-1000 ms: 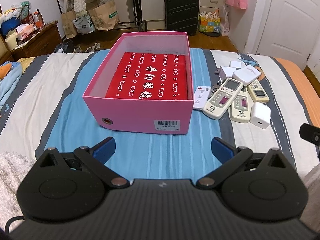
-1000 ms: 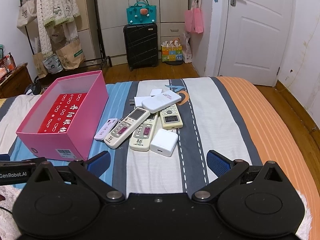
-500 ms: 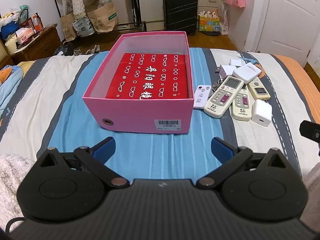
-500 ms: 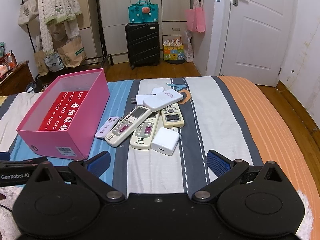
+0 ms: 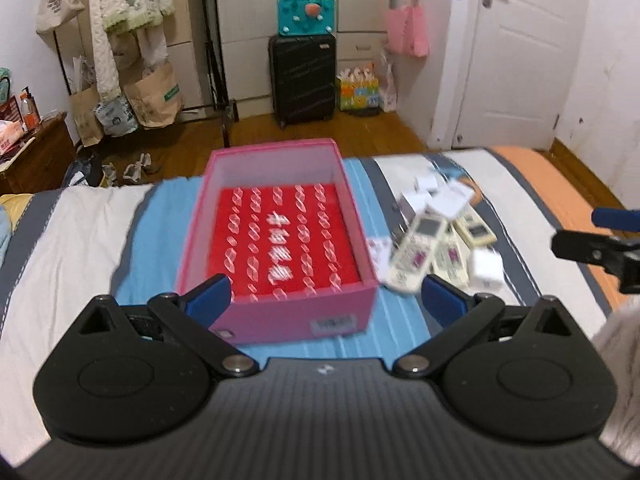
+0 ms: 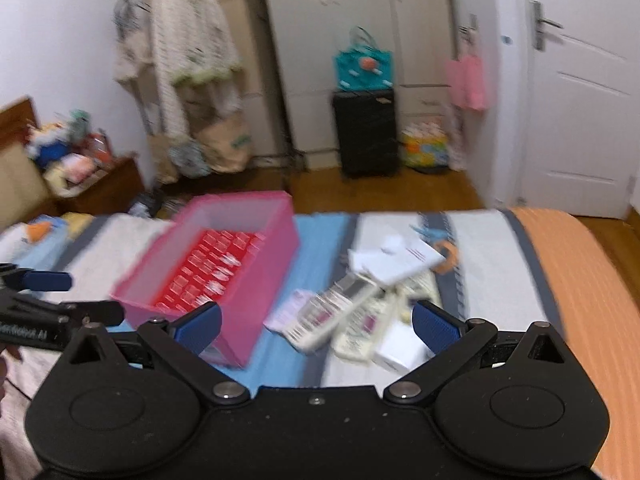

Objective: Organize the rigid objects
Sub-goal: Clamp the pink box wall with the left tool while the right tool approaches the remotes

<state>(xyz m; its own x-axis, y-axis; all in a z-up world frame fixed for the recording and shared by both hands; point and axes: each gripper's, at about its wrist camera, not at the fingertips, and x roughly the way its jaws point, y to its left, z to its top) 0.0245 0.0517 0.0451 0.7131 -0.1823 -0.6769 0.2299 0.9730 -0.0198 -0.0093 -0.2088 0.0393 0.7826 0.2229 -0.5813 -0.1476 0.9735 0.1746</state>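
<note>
surface: a striped bed (image 5: 100, 216) carries everything; both views are blurred.
pink box (image 5: 276, 240): open-topped, near the middle of the bed, its long axis running from the near edge toward the foot edge; a red printed sheet lines the floor.
remotes (image 6: 340, 312): a loose pile just beside the box's right wall, none in the box yet; the long bodies lie roughly parallel, screen ends angled toward the foot edge and a little to the right.
white adapter (image 6: 396, 348): at the near end of the pile, touching a remote.
left gripper (image 5: 324, 300): jaws spread wide, holding nothing, in front of the box's near wall.
right gripper (image 6: 316, 326): jaws spread wide, empty, above the near end of the pile.
step in hand: likely reaching for a first remote.
doing it well: pinch across the narrow width, fingers square to the long axis, starting with the top or outermost piece so the rest stay put.
</note>
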